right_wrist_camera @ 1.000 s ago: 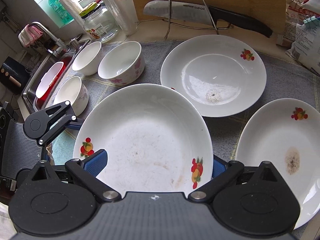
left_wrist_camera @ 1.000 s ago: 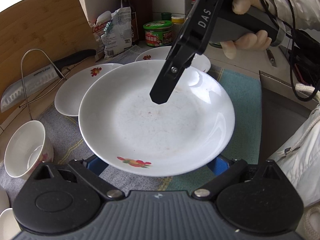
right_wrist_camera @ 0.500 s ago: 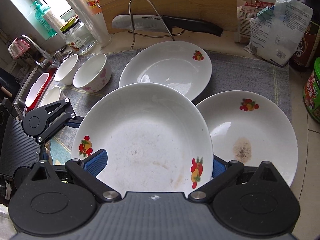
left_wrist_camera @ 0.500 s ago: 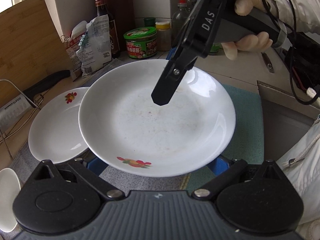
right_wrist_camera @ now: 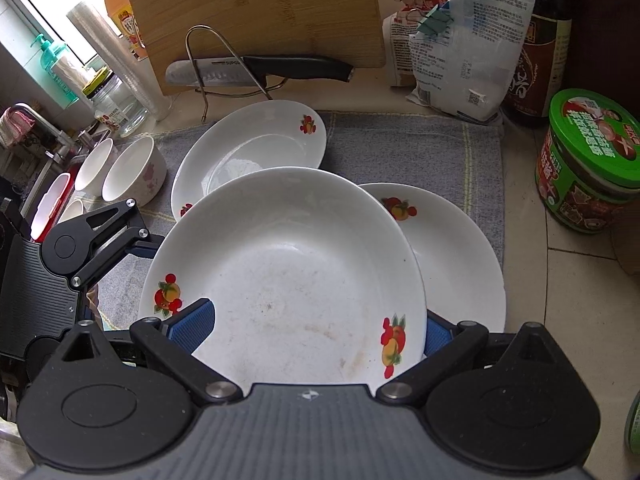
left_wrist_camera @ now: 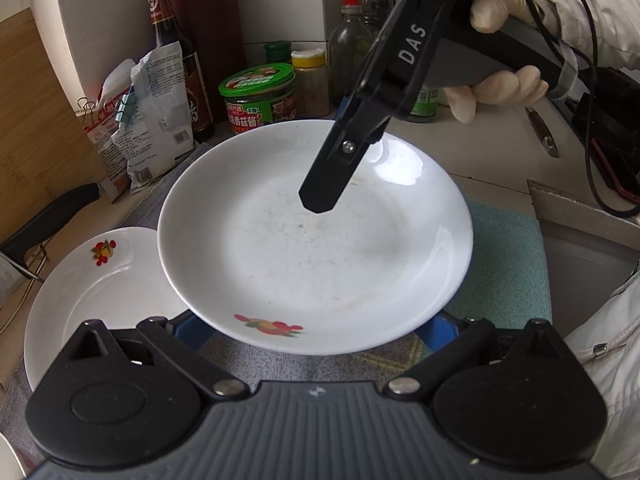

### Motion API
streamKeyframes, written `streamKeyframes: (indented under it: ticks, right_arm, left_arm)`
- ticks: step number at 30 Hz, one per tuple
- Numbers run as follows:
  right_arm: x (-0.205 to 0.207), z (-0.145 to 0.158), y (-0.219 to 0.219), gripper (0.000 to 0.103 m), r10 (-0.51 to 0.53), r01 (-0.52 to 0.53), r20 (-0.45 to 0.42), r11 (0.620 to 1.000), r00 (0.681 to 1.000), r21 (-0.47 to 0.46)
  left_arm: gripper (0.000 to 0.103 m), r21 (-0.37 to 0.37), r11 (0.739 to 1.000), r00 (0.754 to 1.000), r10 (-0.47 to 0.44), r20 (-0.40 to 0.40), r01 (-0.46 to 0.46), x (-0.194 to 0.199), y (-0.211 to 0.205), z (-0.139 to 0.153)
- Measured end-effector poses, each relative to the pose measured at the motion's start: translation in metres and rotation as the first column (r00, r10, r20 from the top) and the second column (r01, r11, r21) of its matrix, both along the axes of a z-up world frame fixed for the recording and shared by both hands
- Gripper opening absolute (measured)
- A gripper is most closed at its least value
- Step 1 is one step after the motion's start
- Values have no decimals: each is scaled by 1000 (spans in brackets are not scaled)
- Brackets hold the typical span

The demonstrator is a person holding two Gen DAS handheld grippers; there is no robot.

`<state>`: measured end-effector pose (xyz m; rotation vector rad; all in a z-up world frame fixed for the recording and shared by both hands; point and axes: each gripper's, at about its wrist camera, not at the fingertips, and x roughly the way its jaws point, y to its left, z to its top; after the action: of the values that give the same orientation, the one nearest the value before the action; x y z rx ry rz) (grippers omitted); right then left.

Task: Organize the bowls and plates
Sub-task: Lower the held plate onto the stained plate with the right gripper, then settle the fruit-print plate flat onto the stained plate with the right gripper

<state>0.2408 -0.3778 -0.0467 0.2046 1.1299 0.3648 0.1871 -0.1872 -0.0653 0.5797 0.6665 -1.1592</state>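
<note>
Two white fruit-printed plates (right_wrist_camera: pixel 256 148) (right_wrist_camera: pixel 460 264) lay on the grey cloth (right_wrist_camera: pixel 420 148) below your load, with white bowls (right_wrist_camera: pixel 134 174) at the left and a black-handled knife (right_wrist_camera: pixel 260 70) on a wire rack before the bamboo board (right_wrist_camera: pixel 256 12). You held the white, faintly stained plate (right_wrist_camera: pixel 296 276) above the desk, your right tool (right_wrist_camera: pixel 316 322) and left tool (left_wrist_camera: pixel 316 326) each closed on its rim, one blue pad (right_wrist_camera: pixel 192 324) lying over the edge.
</note>
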Motion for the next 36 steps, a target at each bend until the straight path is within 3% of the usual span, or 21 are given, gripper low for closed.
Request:
streamKeyframes:
  ticks: [17, 36]
  right_arm:
    - [17, -25, -34, 103, -28, 29, -22, 999, 999, 26]
    - [22, -33, -39, 103, -18, 19, -32, 999, 999, 48]
  left_arm:
    - [101, 50, 999, 999, 22, -43, -20, 19, -32, -12]
    - [101, 150, 989, 1000, 18, -15, -16, 22, -40, -13]
